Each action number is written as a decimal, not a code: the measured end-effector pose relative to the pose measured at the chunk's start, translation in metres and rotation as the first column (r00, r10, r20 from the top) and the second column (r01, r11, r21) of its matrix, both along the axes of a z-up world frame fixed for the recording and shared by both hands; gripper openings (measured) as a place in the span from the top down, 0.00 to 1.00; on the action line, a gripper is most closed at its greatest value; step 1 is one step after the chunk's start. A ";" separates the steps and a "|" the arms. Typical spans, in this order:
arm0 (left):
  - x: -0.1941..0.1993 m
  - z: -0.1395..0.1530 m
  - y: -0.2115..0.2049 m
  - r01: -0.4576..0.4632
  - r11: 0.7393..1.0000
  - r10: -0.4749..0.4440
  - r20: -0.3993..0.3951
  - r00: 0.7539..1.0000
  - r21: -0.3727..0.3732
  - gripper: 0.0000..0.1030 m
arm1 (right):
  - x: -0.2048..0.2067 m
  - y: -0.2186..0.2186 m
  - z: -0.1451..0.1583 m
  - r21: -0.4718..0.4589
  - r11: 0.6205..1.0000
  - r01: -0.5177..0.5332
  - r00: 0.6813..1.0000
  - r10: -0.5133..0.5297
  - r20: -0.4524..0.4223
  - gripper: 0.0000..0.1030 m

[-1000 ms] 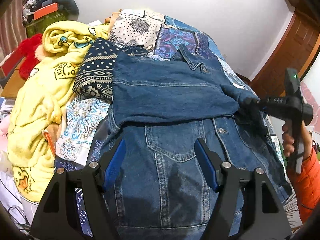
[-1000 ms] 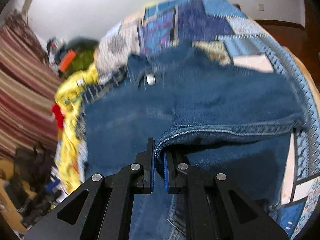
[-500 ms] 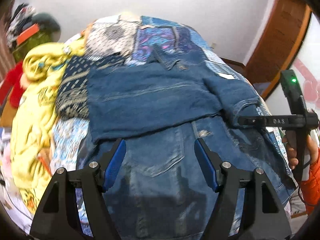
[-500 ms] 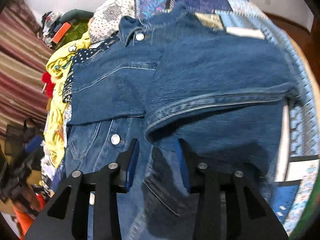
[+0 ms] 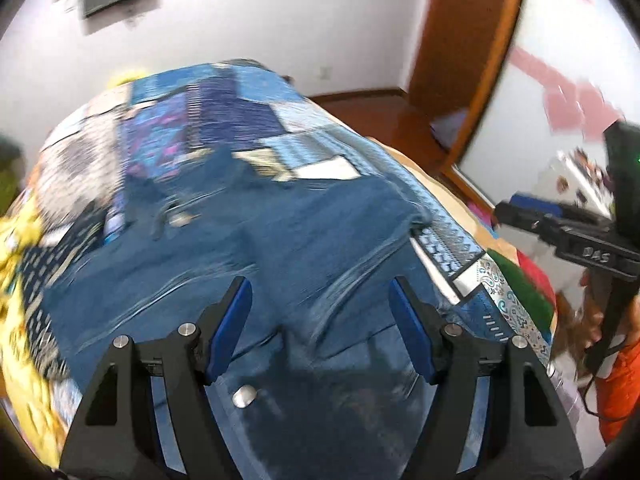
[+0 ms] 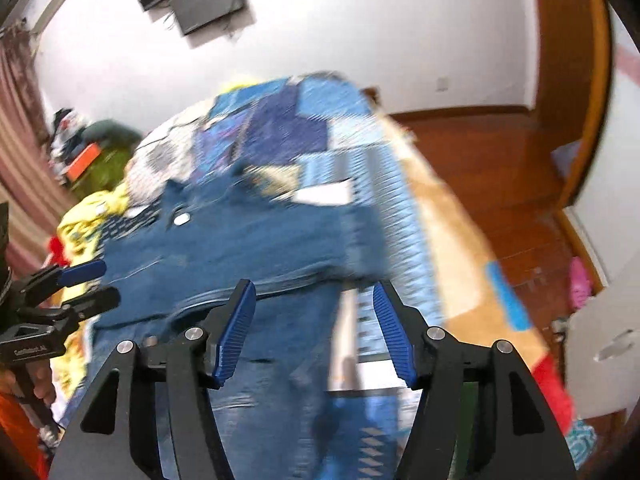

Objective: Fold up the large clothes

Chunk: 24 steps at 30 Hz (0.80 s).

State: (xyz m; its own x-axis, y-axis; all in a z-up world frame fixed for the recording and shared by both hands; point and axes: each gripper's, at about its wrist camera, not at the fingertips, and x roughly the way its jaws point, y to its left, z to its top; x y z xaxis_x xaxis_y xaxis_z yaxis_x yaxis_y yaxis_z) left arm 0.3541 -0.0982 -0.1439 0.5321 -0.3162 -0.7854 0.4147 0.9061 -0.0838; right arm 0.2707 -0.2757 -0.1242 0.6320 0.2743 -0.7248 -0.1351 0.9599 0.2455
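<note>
Left wrist view: left tool [image 5: 320, 312] spread wide, empty, poised above denim jacket [image 5: 280, 248] lying on patchwork quilt [image 5: 224, 112] of the bed; right tool [image 5: 520, 216] at the right edge, clear of the cloth. Right wrist view: right tool [image 6: 314, 316] just been opening, nothing between its pads, jacket [image 6: 240, 248] below with sleeve folded across; left tool [image 6: 86, 284] also spread at left.

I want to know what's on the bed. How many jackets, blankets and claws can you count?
Denim jacket: 1
Yellow blanket: 1
Patchwork quilt: 1
Claws: 2, left claw and right claw, both open and empty
Total: 5
</note>
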 end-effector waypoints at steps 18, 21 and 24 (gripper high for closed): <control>0.078 -0.084 -0.102 0.138 0.989 -0.126 -0.172 0.977 0.056 0.67 | 0.007 -0.033 -0.076 -0.001 0.999 0.048 0.978 -0.047 -0.205 0.36; 0.080 -0.077 -0.098 0.143 0.990 -0.141 -0.159 0.977 -0.001 0.86 | 0.009 -0.022 -0.081 -0.005 1.000 0.015 0.974 -0.015 -0.224 0.36; 0.075 -0.060 -0.091 0.120 0.992 -0.122 -0.102 0.987 -0.022 0.93 | 0.012 -0.008 -0.079 -0.022 0.999 -0.034 0.974 0.028 -0.227 0.36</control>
